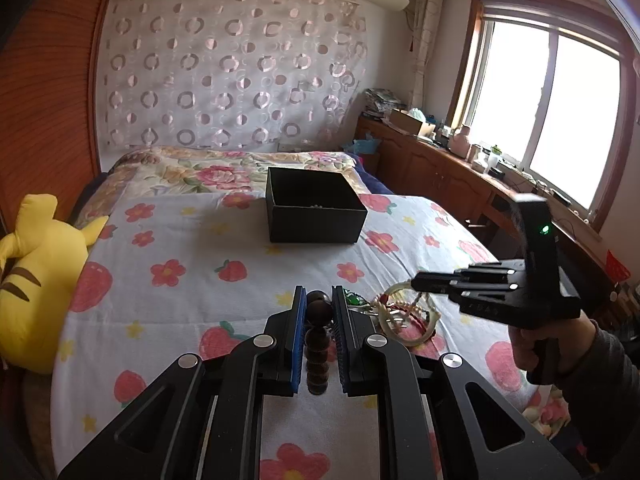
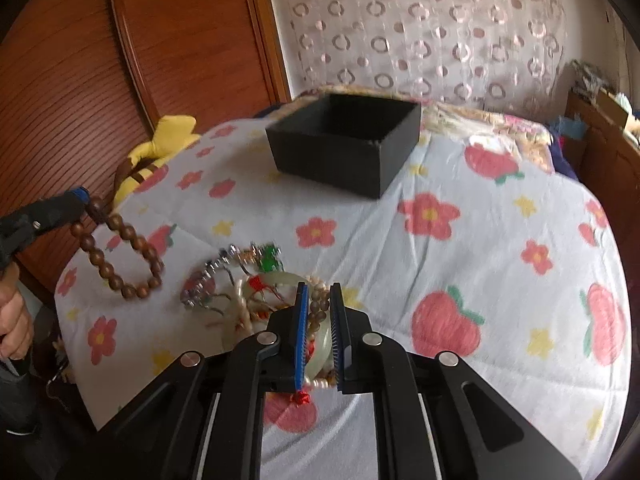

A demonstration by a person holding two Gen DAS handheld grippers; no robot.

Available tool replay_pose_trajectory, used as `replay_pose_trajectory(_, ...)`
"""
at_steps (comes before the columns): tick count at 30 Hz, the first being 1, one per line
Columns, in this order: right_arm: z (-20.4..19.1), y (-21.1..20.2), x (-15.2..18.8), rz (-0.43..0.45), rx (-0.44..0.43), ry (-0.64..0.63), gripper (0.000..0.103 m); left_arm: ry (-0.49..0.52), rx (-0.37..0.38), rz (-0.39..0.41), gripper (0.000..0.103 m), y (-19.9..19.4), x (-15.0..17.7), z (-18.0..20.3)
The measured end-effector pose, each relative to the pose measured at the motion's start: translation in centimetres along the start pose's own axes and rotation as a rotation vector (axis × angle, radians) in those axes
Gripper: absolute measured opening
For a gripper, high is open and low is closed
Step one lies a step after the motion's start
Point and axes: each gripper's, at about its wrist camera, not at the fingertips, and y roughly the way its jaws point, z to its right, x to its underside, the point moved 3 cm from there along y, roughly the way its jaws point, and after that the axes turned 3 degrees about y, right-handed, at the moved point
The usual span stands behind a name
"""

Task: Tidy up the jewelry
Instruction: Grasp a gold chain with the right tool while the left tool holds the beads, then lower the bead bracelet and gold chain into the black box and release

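L gripper [image 1: 316,300] jaws pinch round dark-wood bead bracelet [image 2: 120,256]; R gripper [image 2: 319,292] jaws narrow round pale jade bangle [image 2: 280,280] + small beads; square matte-black box [image 1: 314,210] mid-bed

Dark brown wooden bead bracelet [image 2: 120,256] hanging as a loop, lifted off the bed. Tangled heap of jewelry [image 2: 248,300] lying on the flowered bedsheet: pale jade bangle [image 2: 280,280], pearl strand, red cord, green stone. Open black box [image 1: 314,210] sitting upright farther back.
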Motion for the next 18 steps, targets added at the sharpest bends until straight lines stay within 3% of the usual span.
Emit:
replay_pose_trajectory(8,-0.6,-1.7,-1.4,0.037,0.021,-0.051,0.010,-0.008,-0.002,0.005,0.012,-0.1,-0.2,0.0)
replay_pose_trajectory(18,-2.5,-6.4,-5.1,0.142,0.014,-0.128,0.010,0.017,0.002,0.047,0.012,-0.5,-3.3,0.4)
